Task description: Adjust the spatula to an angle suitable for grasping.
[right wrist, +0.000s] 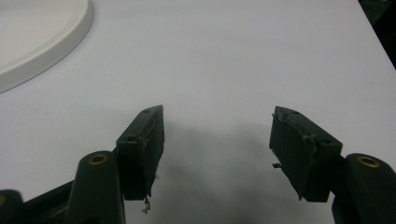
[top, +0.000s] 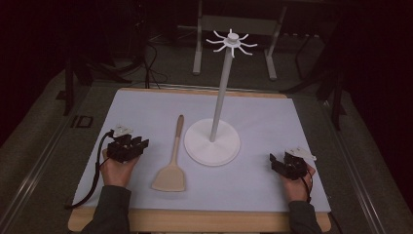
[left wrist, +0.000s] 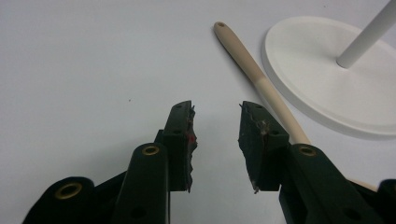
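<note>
A darkened lab or test room set up for recording tabletop handling

A wooden table point(top: 204, 222) covered by a white mat point(top: 146, 109) stands alone on grey carpet point(top: 39, 126), lit from above while the surroundings fall into black. Behind it rise the metal legs of a stand or desk point(top: 197, 48), with loose cables point(top: 151, 63) trailing over the floor. No household furnishing appears, just bare equipment around a staged work surface.

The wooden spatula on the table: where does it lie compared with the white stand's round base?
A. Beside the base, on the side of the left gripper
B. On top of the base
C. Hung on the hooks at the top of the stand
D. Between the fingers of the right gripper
A: in the high view the wooden spatula lies flat on the table, between the left gripper and the stand's round base.
</note>
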The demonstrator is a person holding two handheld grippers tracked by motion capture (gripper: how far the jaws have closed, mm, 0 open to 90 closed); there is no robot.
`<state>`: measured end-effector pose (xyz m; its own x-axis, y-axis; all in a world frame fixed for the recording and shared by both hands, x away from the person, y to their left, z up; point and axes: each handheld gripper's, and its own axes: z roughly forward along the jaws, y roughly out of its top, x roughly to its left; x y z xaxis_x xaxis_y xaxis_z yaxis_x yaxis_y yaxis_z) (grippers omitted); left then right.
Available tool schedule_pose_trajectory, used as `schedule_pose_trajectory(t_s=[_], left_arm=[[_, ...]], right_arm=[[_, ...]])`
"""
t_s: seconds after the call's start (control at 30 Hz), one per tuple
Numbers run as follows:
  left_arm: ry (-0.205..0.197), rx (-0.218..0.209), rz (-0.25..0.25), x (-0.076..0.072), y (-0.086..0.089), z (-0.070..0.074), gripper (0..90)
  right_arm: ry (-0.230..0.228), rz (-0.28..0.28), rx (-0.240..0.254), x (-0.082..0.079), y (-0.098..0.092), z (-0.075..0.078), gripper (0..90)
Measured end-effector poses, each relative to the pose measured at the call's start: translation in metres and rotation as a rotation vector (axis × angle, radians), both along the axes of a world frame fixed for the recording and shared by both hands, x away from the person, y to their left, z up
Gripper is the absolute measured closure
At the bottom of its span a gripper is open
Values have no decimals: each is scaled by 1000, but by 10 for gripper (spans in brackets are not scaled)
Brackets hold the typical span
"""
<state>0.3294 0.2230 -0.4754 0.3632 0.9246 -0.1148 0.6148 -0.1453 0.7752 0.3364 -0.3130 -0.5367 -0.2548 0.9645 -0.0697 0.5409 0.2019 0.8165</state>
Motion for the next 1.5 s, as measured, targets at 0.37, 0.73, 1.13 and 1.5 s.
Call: schedule_pose_trajectory(t_s=[0.37,0.73,1.13,1.5], left_arm=[[60,44,-14,22,-12,19,649],[126,50,-14,49,-29,27,640],[227,92,-27,71,-46,33,635],[303,96,-35,83,-58,29,631]], right_arm=[[4,-7,9,0,-1,0,348],[4,-7,2,1,0,0,348],[9,-9,0,1,0,0,349],[11,-12,2,1,0,0,349]])
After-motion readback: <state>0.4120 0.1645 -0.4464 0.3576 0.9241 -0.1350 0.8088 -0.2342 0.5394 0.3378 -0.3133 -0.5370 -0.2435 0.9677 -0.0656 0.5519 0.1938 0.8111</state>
